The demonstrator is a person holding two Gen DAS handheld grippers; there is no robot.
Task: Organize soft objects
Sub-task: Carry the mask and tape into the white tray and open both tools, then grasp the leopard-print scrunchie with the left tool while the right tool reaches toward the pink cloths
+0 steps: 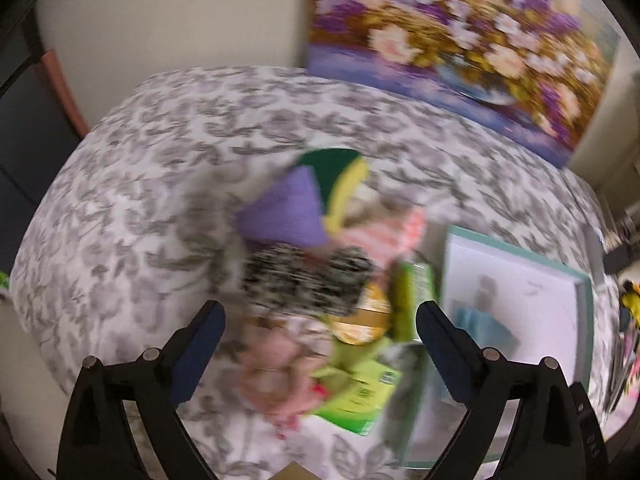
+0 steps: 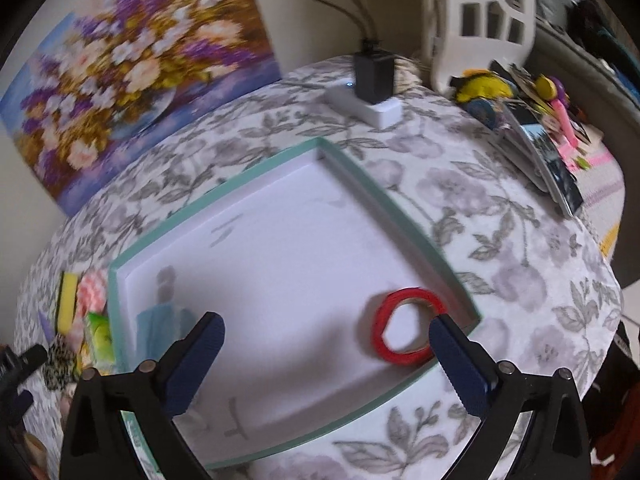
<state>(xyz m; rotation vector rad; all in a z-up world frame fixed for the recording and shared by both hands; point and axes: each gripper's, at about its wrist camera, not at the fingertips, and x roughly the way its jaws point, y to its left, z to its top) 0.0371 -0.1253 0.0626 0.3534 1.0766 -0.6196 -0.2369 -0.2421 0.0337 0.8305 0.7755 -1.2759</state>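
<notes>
Left gripper point(image 1: 320, 328): black w/ blue pads, jaws spread wide, nothing between them. Hovering above blurred pile of soft items on grey-leaf-print white tablecloth point(image 1: 152, 184). In pile, closest to jaws: black-and-white speckled fabric piece point(image 1: 308, 280); beyond it purple felt piece point(image 1: 286, 216), touching yellow-and-green sponge point(image 1: 340, 184); pink-white zigzag cloth point(image 1: 400, 232) just right of those. Green packets point(image 1: 360, 392) and pale pink soft thing point(image 1: 276, 364) nearer cam, too blurred to tell more. Pile sits just left of shallow white tray w/ teal rim point(image 1: 584, 300).

Right gripper point(image 2: 326, 332): same build, jaws spread wide, holding nothing, above tray floor. Red tape roll point(image 2: 380, 332) lying flat inside tray, near right finger pad point(image 2: 460, 360), apart from it. Past tray: white power strip w/ black adapter point(image 2: 374, 88), floral painting point(image 2: 132, 76) against wall, stack of colourful clutter point(image 2: 528, 104) at far right table edge.
</notes>
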